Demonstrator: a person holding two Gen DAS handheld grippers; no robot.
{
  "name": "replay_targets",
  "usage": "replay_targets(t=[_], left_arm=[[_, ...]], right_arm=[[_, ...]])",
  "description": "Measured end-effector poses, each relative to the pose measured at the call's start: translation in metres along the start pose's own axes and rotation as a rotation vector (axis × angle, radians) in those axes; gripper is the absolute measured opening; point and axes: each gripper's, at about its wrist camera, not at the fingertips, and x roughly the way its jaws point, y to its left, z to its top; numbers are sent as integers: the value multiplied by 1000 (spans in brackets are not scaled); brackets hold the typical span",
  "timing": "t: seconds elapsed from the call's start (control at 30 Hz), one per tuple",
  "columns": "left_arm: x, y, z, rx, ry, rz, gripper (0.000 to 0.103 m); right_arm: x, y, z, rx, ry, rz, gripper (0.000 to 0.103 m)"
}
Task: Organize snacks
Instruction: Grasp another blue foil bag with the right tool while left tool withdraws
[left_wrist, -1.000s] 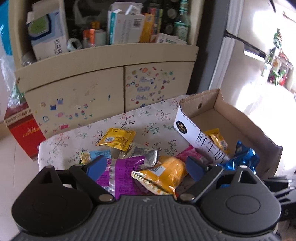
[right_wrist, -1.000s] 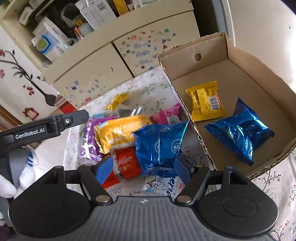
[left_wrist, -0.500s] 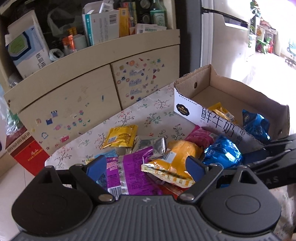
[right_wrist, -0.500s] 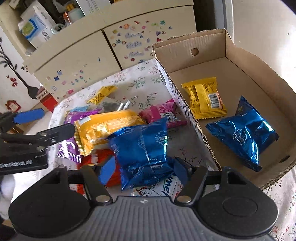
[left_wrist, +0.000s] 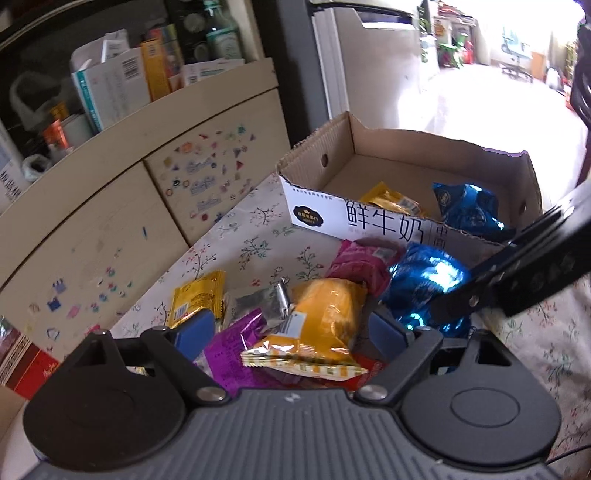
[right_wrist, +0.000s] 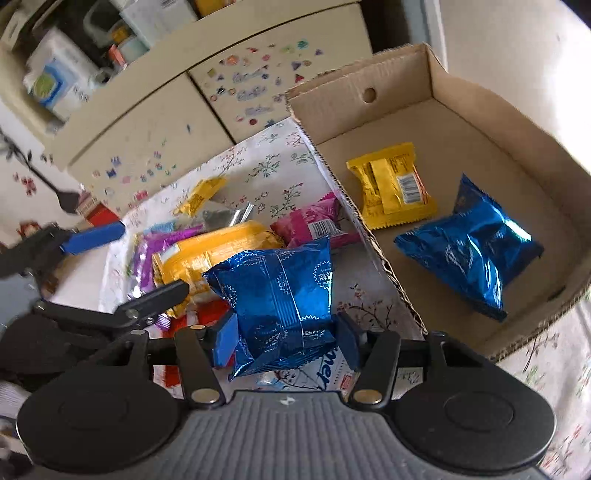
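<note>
My right gripper (right_wrist: 286, 338) is shut on a blue foil snack bag (right_wrist: 277, 299) and holds it above the table, left of the cardboard box (right_wrist: 491, 122). The same bag shows in the left wrist view (left_wrist: 421, 280). The box holds a yellow packet (right_wrist: 391, 184) and another blue bag (right_wrist: 472, 247). My left gripper (left_wrist: 291, 330) is open over the pile, with an orange bag (left_wrist: 321, 325) between its fingers, not gripped. A purple packet (left_wrist: 236, 350), a pink packet (left_wrist: 362, 262), a silver packet (left_wrist: 258, 306) and a small yellow packet (left_wrist: 195, 299) lie on the floral cloth.
A cream cabinet (left_wrist: 110, 206) with stickers stands behind the table, its shelf crowded with boxes and bottles. A red box (left_wrist: 22, 365) sits at the far left. A red packet (right_wrist: 207, 314) and a white packet (right_wrist: 317, 373) lie under the right gripper.
My right gripper has closed on the blue bag and lifted it slightly. My left gripper has moved closer over the orange bag and turned right.
</note>
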Motion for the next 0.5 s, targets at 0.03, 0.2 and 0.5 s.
replay_targets(t=[0.03,0.2,0.5], left_arm=[[1,3,1,-4,0,-14,90],[14,0,2,16,24,-51,89],[46,-13,5,7,111,-48,79]], right_arm=[[-1,-2,1,21,-1,15,62],[-12,-3,4,45,-31,54,62],[-19,0,8,28,-76,38,63]])
